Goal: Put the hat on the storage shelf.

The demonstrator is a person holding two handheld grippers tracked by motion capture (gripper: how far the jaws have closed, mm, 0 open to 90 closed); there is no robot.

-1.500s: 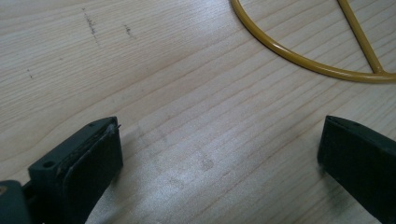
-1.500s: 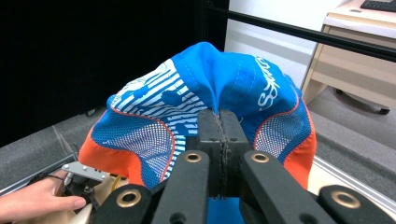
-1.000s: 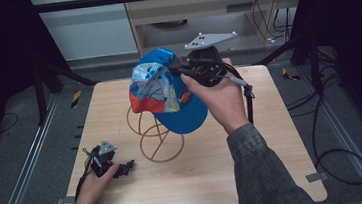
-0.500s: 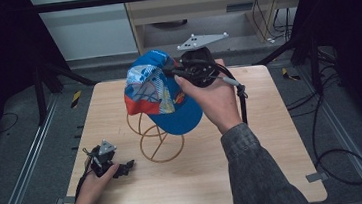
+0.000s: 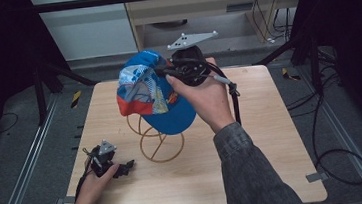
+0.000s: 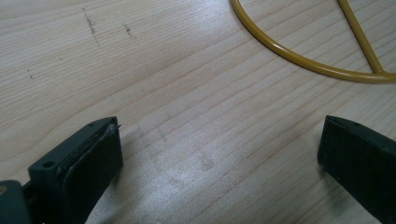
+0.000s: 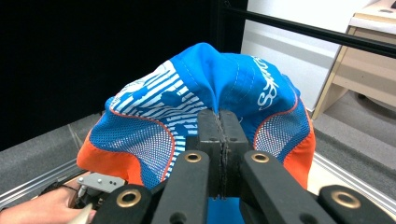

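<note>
Blue cap [image 7: 219,88] pinched in right tongs [image 7: 219,122]; left tongs [image 6: 219,154] gape empty.

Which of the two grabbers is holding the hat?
The right gripper, raised over the table, pinches the blue cap. The left gripper rests low, jaws open and empty.

My cap [image 7: 219,93] is soft cloth with mesh panels. The stand [image 6: 303,58] is glossy yellow wire. My table [image 6: 187,93] is pale, smooth wood.

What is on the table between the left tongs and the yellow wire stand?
Nothing: bare wood table lies between the left tongs and the wire stand, in the left gripper view.
</note>
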